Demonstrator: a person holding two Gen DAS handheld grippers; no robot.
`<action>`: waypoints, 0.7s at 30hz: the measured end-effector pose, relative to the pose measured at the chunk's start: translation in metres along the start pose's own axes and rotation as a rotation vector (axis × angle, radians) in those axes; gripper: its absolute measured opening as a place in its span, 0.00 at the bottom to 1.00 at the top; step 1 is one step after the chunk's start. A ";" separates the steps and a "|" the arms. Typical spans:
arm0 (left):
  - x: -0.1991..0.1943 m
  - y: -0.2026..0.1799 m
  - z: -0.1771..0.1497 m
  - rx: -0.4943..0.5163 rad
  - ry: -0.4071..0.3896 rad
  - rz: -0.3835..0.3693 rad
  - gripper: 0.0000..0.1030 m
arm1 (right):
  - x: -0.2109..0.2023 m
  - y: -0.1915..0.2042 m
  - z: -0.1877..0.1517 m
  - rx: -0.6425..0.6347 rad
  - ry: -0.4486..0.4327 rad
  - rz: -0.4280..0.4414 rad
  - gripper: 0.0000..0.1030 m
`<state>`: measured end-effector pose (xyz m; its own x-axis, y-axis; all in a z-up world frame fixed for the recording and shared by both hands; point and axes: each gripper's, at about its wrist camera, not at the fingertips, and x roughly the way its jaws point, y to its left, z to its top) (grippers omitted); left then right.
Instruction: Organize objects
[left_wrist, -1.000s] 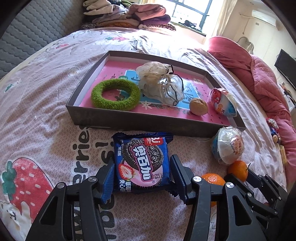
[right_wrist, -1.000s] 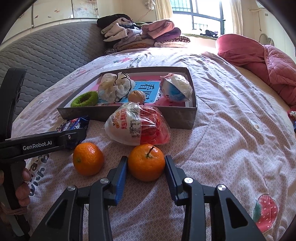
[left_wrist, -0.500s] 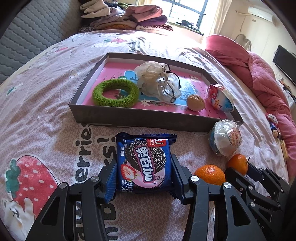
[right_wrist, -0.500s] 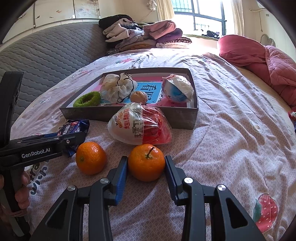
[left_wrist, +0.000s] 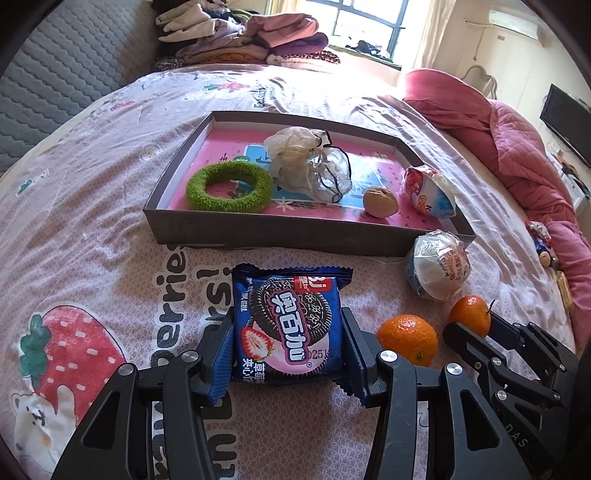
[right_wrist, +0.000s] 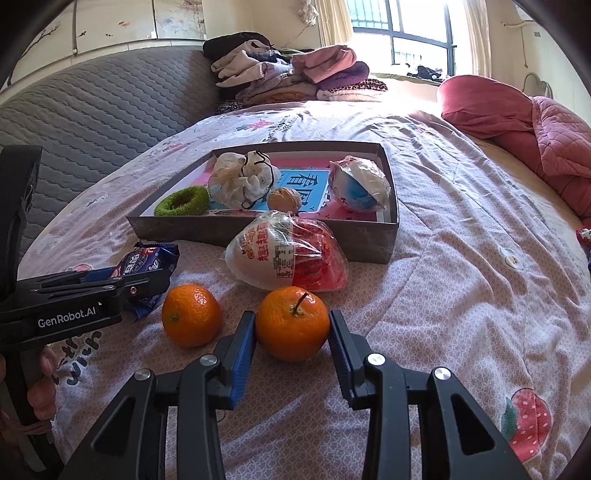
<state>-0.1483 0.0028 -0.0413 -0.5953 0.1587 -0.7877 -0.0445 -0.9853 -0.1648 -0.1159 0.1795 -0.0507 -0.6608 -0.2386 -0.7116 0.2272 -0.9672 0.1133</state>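
Note:
A blue cookie packet lies flat between the pads of my left gripper, which is shut on its two sides; from the right wrist view the left gripper and the packet show side-on. My right gripper is shut on a stemmed orange resting on the bed; the left wrist view shows that orange at the right gripper. A second orange lies loose between the two grippers. A wrapped egg toy sits against the grey box.
The shallow grey box holds a green ring, a crumpled plastic bag, a walnut and a blue egg toy. Folded clothes are piled at the bed's far end, a red quilt at the right.
The left jaws narrowed slightly onto the cookie packet, and the left view shifted a little, showing more of the loose orange. The right gripper and its orange stayed still.

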 end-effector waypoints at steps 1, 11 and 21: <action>-0.001 0.000 0.000 0.001 -0.001 0.001 0.51 | 0.000 0.000 0.000 0.000 -0.001 0.001 0.38; -0.013 -0.001 -0.002 0.011 -0.010 0.002 0.51 | -0.006 0.002 0.001 -0.012 -0.020 0.012 0.38; -0.029 -0.003 -0.001 0.016 -0.033 0.011 0.51 | -0.017 0.008 0.004 -0.035 -0.057 0.035 0.38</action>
<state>-0.1299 0.0008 -0.0188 -0.6219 0.1454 -0.7695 -0.0498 -0.9880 -0.1464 -0.1058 0.1757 -0.0353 -0.6916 -0.2778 -0.6667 0.2754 -0.9548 0.1122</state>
